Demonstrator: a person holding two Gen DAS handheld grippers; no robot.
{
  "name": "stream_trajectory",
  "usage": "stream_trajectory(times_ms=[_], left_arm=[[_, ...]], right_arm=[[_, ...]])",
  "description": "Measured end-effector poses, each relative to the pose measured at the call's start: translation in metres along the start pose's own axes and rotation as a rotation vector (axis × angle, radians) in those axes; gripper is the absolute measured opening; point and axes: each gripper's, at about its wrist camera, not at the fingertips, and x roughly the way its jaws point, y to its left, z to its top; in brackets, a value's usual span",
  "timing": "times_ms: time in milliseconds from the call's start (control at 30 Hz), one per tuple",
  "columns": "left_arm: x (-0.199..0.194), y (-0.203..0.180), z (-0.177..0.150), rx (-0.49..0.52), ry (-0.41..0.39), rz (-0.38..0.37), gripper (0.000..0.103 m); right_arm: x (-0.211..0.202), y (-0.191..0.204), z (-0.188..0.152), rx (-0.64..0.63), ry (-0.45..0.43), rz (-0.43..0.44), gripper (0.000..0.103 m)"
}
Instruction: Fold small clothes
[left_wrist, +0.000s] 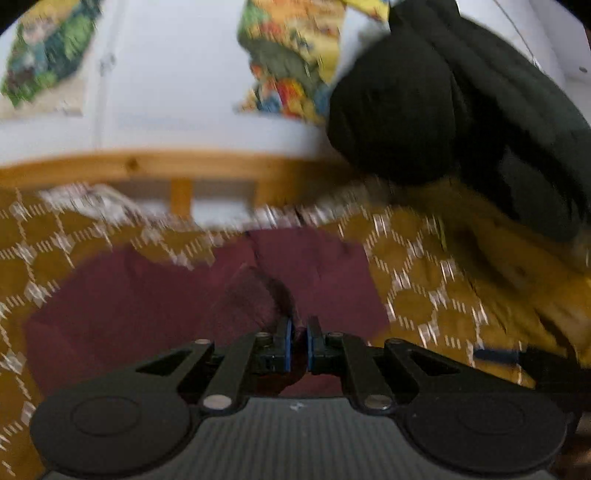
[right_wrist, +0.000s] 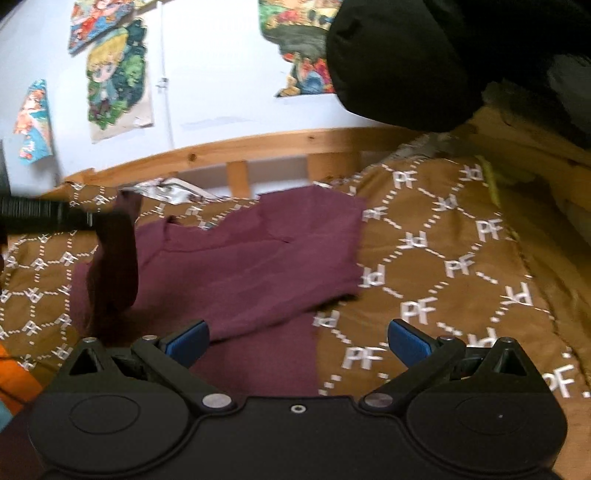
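Nearest, the left gripper (left_wrist: 299, 332) has its jaws pinched narrow on a bunched edge of the maroon garment (right_wrist: 258, 254), which lies spread on the brown patterned bedspread (right_wrist: 443, 258). In the right wrist view that pinched part hangs up as a dark fold at the left, above the rest of the cloth. The grip takes only a thin bit of fabric, so a quick pull could slip it out and drop the fold crooked. The left view is blurred, a sign of haste that would make that more likely.

The right gripper (right_wrist: 297, 343) hovers over the near hem with its jaws wide and nothing between them. With no hold on the cloth there, the whole garment may drag across the bedspread instead of folding.

Farther off, a black bundle (right_wrist: 406, 62) sits beside the wooden bed rail (right_wrist: 258, 147); a wide swing could catch it.
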Motion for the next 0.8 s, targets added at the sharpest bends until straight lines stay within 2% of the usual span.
stream_trajectory(times_ms=[67, 133, 167, 200, 233, 267, 300, 400, 467, 600, 700, 800], left_arm=[[0.007, 0.0, -0.019, -0.003, 0.055, -0.04, 0.011], [0.013, 0.0, -0.034, -0.001, 0.102, -0.062, 0.018], [0.014, 0.002, -0.041, -0.004, 0.125, -0.076, 0.029], [0.013, 0.004, -0.044, -0.012, 0.137, -0.083, 0.05], [0.011, 0.007, -0.047, -0.023, 0.139, -0.084, 0.059], [0.008, 0.011, -0.05, -0.034, 0.132, -0.078, 0.073], [0.003, 0.014, -0.049, -0.043, 0.123, -0.07, 0.081], [-0.012, 0.03, -0.046, -0.079, 0.111, -0.048, 0.091], [-0.021, 0.044, -0.045, -0.122, 0.117, 0.002, 0.095], [-0.041, 0.071, -0.049, -0.184, 0.119, 0.184, 0.103], [-0.046, 0.092, -0.056, -0.196, 0.157, 0.354, 0.103], [-0.047, 0.118, -0.061, -0.227, 0.213, 0.461, 0.103]], right_arm=[[0.002, -0.006, -0.001, 0.0, 0.008, -0.012, 0.103], [0.005, -0.01, -0.002, 0.001, 0.016, -0.019, 0.103], [0.007, -0.011, -0.002, 0.003, 0.021, -0.022, 0.103], [0.01, -0.012, -0.003, 0.007, 0.027, -0.026, 0.103], [0.013, -0.013, -0.003, 0.012, 0.032, -0.027, 0.103], [0.015, -0.013, -0.003, 0.016, 0.035, -0.025, 0.102], [0.019, -0.012, -0.003, 0.022, 0.039, -0.019, 0.102], [0.026, -0.007, 0.0, 0.034, 0.038, 0.016, 0.102], [0.031, -0.004, 0.002, 0.05, 0.039, 0.071, 0.102], [0.046, 0.012, 0.001, 0.07, 0.058, 0.206, 0.102], [0.067, 0.031, 0.0, 0.039, 0.107, 0.224, 0.095], [0.093, 0.044, -0.003, 0.057, 0.168, 0.235, 0.087]])
